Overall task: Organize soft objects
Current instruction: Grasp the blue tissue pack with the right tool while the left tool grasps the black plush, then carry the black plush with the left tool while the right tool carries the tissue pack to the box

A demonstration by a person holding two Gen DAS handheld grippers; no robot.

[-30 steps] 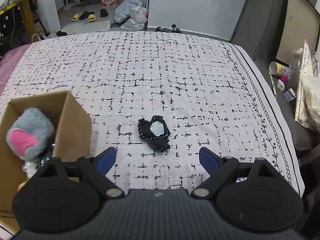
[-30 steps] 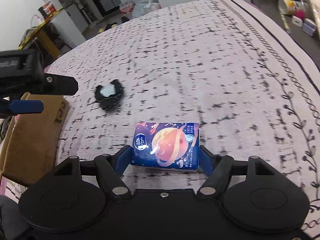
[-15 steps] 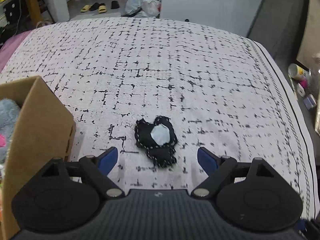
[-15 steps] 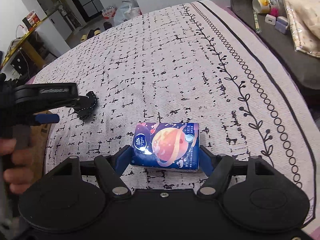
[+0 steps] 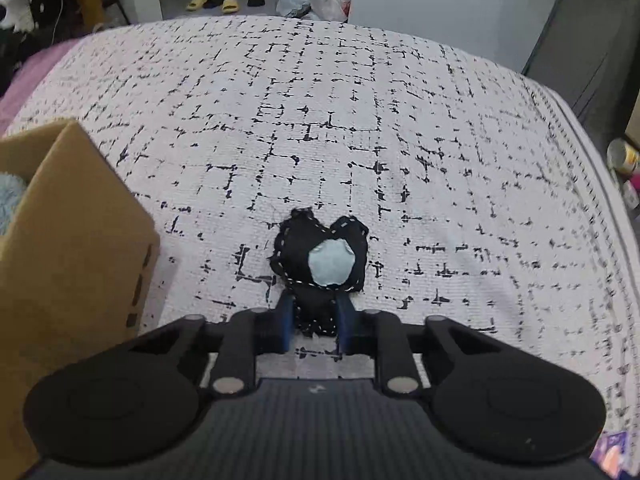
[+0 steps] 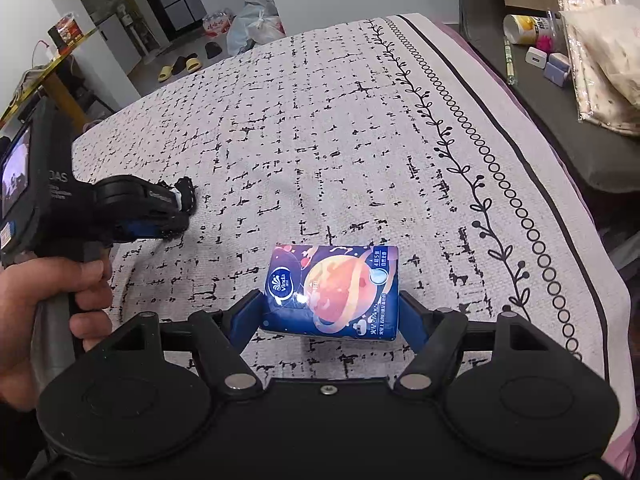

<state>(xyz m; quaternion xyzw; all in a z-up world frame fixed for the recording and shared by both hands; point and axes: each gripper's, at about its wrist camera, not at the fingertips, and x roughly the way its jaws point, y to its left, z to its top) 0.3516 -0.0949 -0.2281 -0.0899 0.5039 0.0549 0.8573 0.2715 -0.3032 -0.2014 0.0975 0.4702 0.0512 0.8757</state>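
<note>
A small black fabric toy (image 5: pixel 320 256) with white stitching and a pale blue patch lies on the patterned bedspread (image 5: pixel 360 128). My left gripper (image 5: pixel 314 316) is shut on the toy's near end; it also shows in the right wrist view (image 6: pixel 176 216), low on the bed. My right gripper (image 6: pixel 330 320) is shut on a blue and orange tissue pack (image 6: pixel 332 292) and holds it just above the bedspread (image 6: pixel 360 140). A cardboard box (image 5: pixel 68 248) stands to the left with a grey plush (image 5: pixel 10 200) inside.
The bed's right edge (image 6: pixel 560 208) drops to a dark shelf (image 6: pixel 580 120) with a can, small boxes and a plastic bag. Slippers and bags lie on the floor beyond the far edge (image 5: pixel 224 0). The hand holding the left gripper (image 6: pixel 44 304) is at the left.
My left gripper moved forward and down and closed on the black toy, which it was open around before. My right gripper still holds the tissue pack, shifted slightly.
</note>
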